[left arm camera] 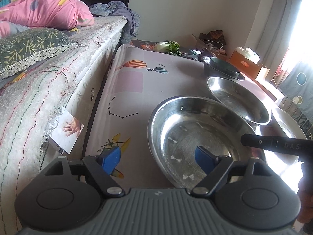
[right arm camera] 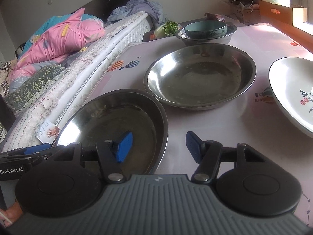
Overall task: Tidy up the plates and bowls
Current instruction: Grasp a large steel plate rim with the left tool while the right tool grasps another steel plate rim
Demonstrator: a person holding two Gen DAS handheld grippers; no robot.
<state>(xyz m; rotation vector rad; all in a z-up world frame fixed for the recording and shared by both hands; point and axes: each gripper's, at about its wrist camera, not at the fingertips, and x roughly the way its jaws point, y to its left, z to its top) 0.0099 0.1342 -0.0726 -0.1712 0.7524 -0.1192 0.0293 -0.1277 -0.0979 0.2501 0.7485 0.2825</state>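
A: Steel near plate (left arm camera: pixel 195 137) sits on the printed tablecloth (left arm camera: pixel 127 82), straddled by both tongs. Left gripper (left arm camera: pixel 159 161): the plate's left rim runs between its blue pads, one pad (left arm camera: pixel 203 161) over the plate's inside, the other at 9 o'clock of it, outside over the cloth. Jaws wide, no pad pressing metal, so released.

B: Right side?

A: Right gripper (right arm camera: pixel 159 146): the same plate (right arm camera: pixel 117 121) with its right rim between the pads, left pad (right arm camera: pixel 124 146) inside the dish, right pad outside at 3 o'clock. Jaws about half spread, gap visible on both sides of the rim, not clenched on it.

B: Other dishes?

A: Second steel plate (right arm camera: pixel 199 78) at 12 o'clock of the right tongs, just beside the near one; can't tell if the rims touch. Beyond it a steel bowl (right arm camera: pixel 207 37) with a teal bowl (right arm camera: pixel 205 28) nested inside. White ceramic plate (right arm camera: pixel 293 94) with printed characters at 2 o'clock, cut off by the frame edge.

B: Anything hard to read?

A: Near edge of the close plate is hidden under both gripper bodies. In the left view the right tool (left arm camera: pixel 273 145) shows only as a dark bar at 3 o'clock. Bed with pink quilt (right arm camera: pixel 58 37) at 10 o'clock. Window side is blown out.
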